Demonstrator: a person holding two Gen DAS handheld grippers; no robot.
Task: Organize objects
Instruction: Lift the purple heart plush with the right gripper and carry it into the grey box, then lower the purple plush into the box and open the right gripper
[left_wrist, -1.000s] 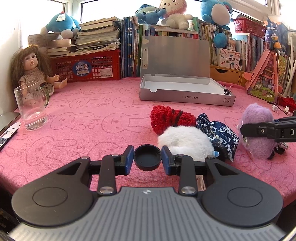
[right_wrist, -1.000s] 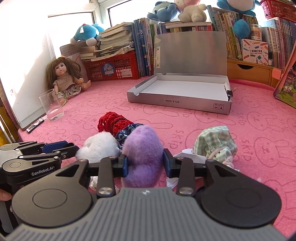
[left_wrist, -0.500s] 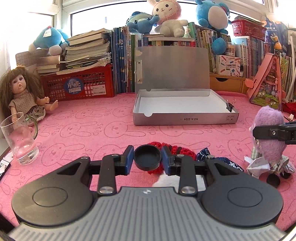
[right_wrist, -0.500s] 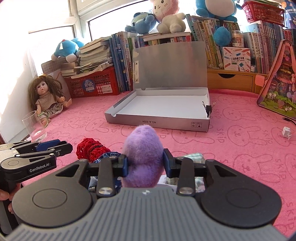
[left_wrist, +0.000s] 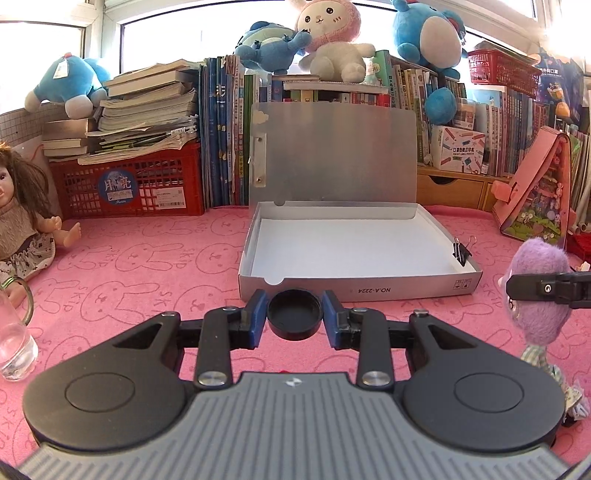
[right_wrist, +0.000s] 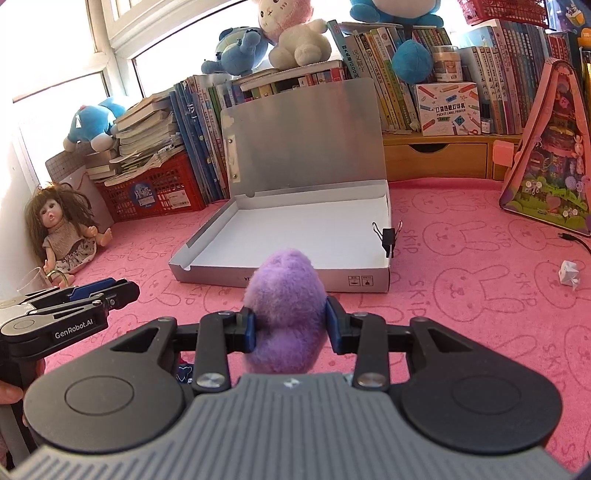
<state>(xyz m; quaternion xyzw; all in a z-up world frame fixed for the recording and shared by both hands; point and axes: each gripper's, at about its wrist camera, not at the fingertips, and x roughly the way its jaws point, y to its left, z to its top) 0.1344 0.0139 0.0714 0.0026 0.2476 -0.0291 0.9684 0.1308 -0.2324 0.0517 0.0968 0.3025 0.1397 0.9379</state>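
My left gripper (left_wrist: 294, 320) is shut on a round black cap (left_wrist: 294, 318), held just in front of the near wall of an open silver box (left_wrist: 354, 290) with a white floor and raised lid. My right gripper (right_wrist: 290, 326) is shut on a fuzzy purple toy (right_wrist: 286, 314), also short of the silver box (right_wrist: 364, 282). In the left wrist view the purple toy (left_wrist: 537, 288) hangs at the right edge in the other gripper, with checked cloth below it. The left gripper (right_wrist: 70, 299) shows at the left of the right wrist view.
A black binder clip (left_wrist: 461, 253) sits on the box's right wall. A doll (right_wrist: 64, 232) and a glass mug (left_wrist: 13, 339) stand at the left. Red crate (left_wrist: 133, 184), books and plush toys line the back. A pink toy house (right_wrist: 554, 162) and a paper scrap (right_wrist: 570, 273) lie at the right.
Both grippers have risen and moved forward toward the silver box with their loads. The red, white and blue cloth items have dropped out of sight below them.
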